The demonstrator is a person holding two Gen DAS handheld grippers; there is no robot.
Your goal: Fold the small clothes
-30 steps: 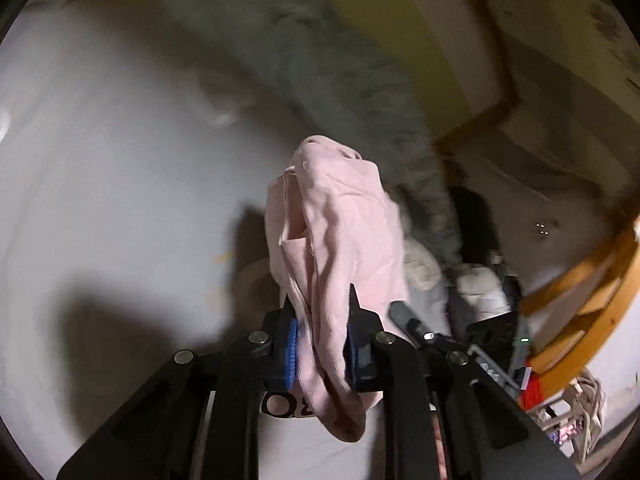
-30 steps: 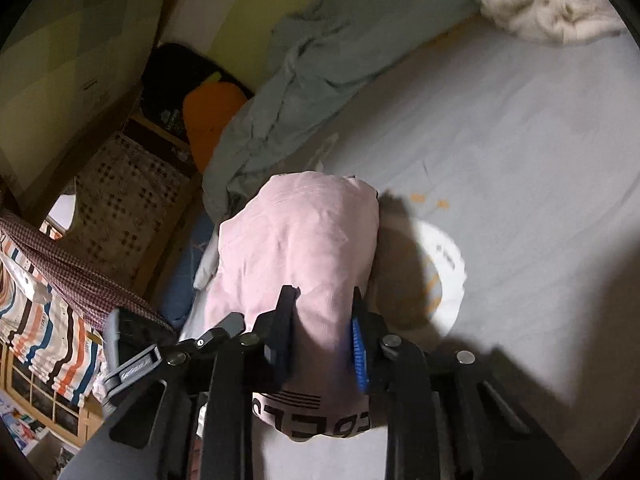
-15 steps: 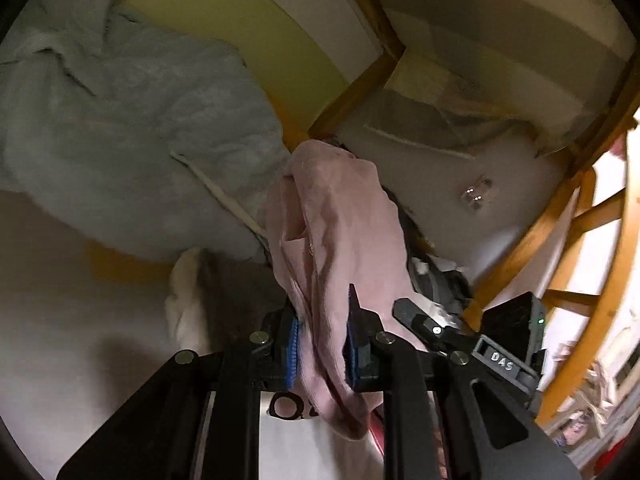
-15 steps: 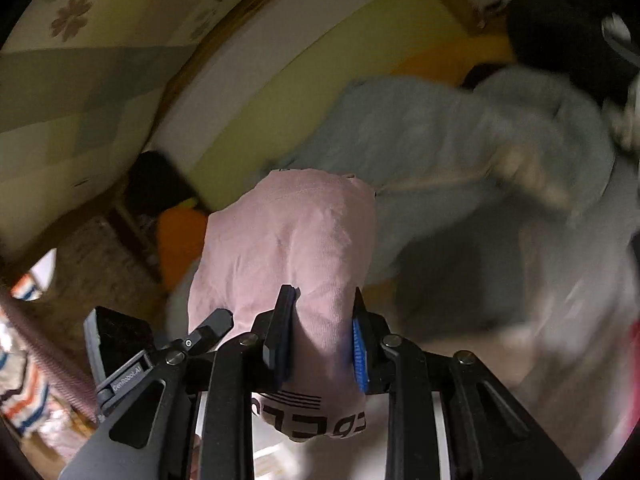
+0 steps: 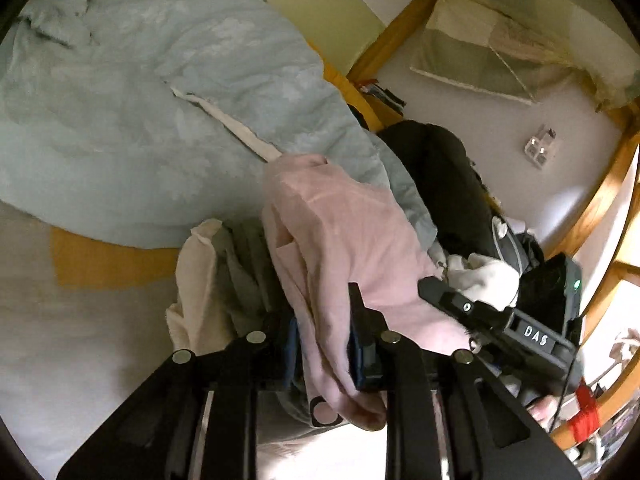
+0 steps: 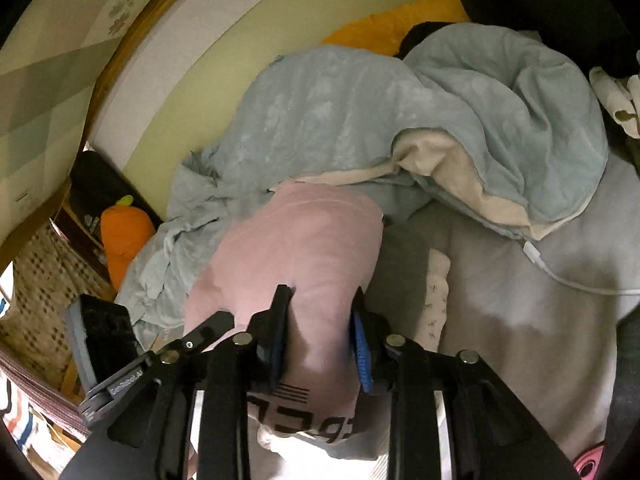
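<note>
A folded pink garment (image 5: 344,240) with black print hangs between both grippers. My left gripper (image 5: 322,320) is shut on one bunched end of it. My right gripper (image 6: 320,312) is shut on the other end (image 6: 304,248), where black lettering shows near the fingers. The garment is held above a small heap of cream and grey clothes (image 5: 208,276) on the grey bedsheet (image 6: 520,300). The right gripper's body (image 5: 520,328) shows at the right of the left wrist view.
A light blue blanket (image 5: 160,92) lies bunched along the yellow-green wall (image 6: 240,60). An orange carrot plush (image 6: 124,236) sits at the bed's left edge. A black bag (image 5: 444,184), a wooden frame (image 5: 616,184) and a white cable (image 6: 560,272) are nearby.
Both grippers have swung with the pink garment from over the bare sheet toward the blue blanket and wall side, and now hang lower over the cream and grey clothes.
</note>
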